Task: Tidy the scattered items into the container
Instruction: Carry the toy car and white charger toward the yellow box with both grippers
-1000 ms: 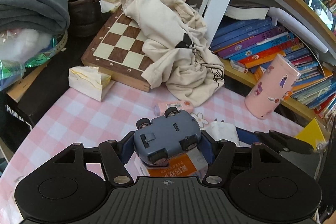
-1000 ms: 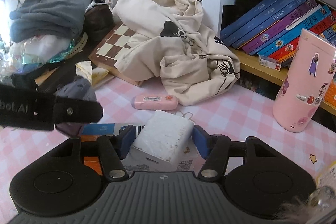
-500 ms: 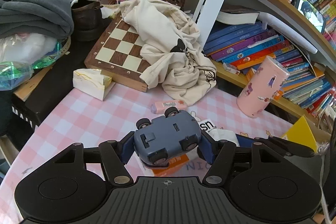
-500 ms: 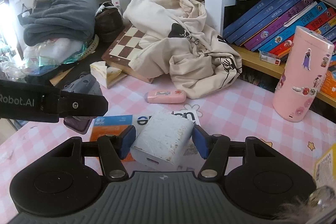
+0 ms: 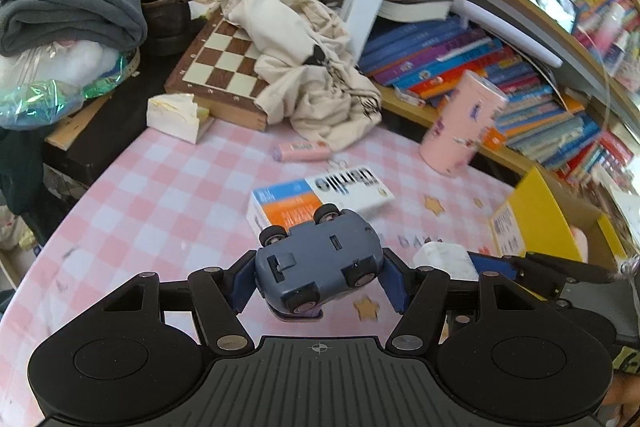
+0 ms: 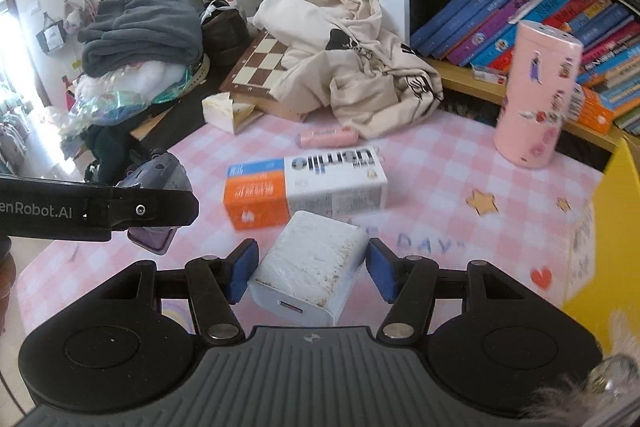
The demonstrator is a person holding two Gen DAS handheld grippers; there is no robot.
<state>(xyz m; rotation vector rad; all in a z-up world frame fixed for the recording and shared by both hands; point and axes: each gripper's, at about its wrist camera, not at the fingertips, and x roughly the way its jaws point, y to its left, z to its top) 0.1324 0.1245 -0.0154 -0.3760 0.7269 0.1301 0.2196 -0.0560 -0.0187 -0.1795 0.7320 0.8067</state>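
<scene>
My left gripper (image 5: 318,277) is shut on a grey-blue toy car (image 5: 318,263), held upside down above the pink checked table (image 5: 160,203). My right gripper (image 6: 308,267) is shut on a white charger block (image 6: 310,265), also lifted; the charger shows in the left wrist view (image 5: 444,259). The toy car shows in the right wrist view (image 6: 158,179) at the left. A yellow box (image 5: 540,223), the container, stands at the right, also in the right wrist view (image 6: 604,235). An orange-and-white carton (image 6: 304,185) and a pink tube (image 6: 328,137) lie on the table.
A pink sticker-covered canister (image 6: 536,99) stands by the low bookshelf (image 6: 540,27). A cream garment (image 6: 352,59) lies over a chessboard (image 6: 260,63). A tissue box (image 6: 222,111) and a pile of grey clothes (image 6: 140,35) are at the left.
Both grippers have risen and pulled back from the table with the car and the charger. The carton is now fully exposed, and the yellow box has come into view at the right.
</scene>
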